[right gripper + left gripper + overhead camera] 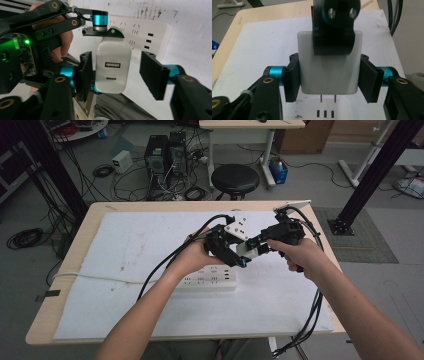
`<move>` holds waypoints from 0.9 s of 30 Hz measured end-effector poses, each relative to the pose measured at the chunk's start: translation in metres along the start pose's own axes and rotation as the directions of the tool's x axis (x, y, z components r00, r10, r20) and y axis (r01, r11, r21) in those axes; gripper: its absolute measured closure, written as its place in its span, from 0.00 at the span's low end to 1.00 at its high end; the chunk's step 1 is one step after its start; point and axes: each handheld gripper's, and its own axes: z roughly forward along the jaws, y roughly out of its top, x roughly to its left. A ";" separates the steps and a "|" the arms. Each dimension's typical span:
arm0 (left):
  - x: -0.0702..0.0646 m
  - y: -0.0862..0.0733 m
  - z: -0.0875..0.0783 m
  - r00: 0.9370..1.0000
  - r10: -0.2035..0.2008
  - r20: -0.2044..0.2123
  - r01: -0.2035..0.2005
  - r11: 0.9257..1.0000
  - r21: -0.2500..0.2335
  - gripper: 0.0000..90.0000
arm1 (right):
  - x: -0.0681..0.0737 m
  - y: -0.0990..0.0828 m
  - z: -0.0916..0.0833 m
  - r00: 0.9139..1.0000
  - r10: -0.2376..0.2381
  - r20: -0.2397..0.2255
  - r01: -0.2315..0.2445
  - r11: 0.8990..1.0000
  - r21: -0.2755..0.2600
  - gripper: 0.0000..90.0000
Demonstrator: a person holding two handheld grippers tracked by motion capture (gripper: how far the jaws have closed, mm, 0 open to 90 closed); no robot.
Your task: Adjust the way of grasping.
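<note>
A white charger (248, 251) hangs above a white power strip (207, 281). My left gripper (239, 256) is shut on it. In the left gripper view the charger (329, 72) sits squeezed between both jaws, its two prongs pointing down at the strip's slots (325, 113). My right gripper (256, 244) is open around the same charger. In the right gripper view the USB-port face (113, 67) looks at me; one jaw touches its left side, and the other stands clear with a gap. A pad (103, 32) of the left gripper presses the charger's top.
The power strip lies on a white mat (125, 250) that covers a wooden table (85, 235), its cord running off to the left. Black cables trail from both grippers. On the floor beyond the table stand a black stool (235, 177) and computer towers (165, 155).
</note>
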 end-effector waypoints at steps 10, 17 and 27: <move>-0.011 0.005 0.006 0.991 0.055 -0.124 -0.048 0.997 0.059 0.45 | 0.003 0.001 0.006 0.999 -0.040 0.030 0.041 0.999 -0.029 0.69; 0.002 -0.012 -0.017 0.990 -0.045 -0.132 0.078 0.962 0.261 0.28 | 0.008 0.004 -0.018 0.964 -0.177 0.197 0.193 0.979 -0.061 0.69; 0.034 -0.053 -0.101 0.928 -0.268 -0.259 0.371 0.732 0.571 0.28 | 0.030 0.010 -0.034 0.671 -0.483 0.562 0.417 0.873 0.252 0.69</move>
